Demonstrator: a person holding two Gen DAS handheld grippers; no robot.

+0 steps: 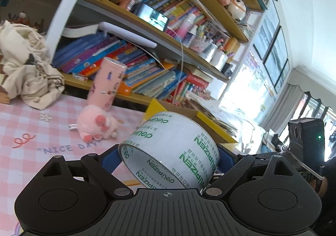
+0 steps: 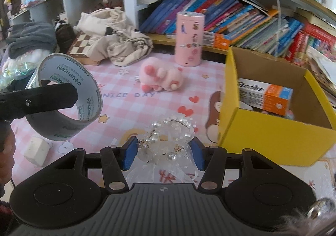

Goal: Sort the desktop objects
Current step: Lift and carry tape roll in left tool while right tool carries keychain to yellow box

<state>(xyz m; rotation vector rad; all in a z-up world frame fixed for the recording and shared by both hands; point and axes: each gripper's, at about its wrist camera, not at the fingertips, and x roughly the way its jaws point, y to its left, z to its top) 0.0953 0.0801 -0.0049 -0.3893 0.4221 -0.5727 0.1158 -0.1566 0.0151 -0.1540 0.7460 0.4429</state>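
Room is tight on my right: the yellow box (image 2: 271,131) stands close beside my right gripper (image 2: 163,152), its near corner just off the fingers, while the pink checked bench (image 2: 126,107) lies open ahead toward the plush toy (image 2: 161,77). Inside the box I see a toothpaste carton (image 2: 266,95). My right fingers pinch a pearl hair accessory (image 2: 170,137); my left gripper (image 1: 168,162) clamps the tape roll (image 1: 170,149), lifted off the bench.

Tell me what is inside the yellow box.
Inside the yellow box lies a white and orange carton, with something pink beside it. The near wall hides the rest of the bottom.
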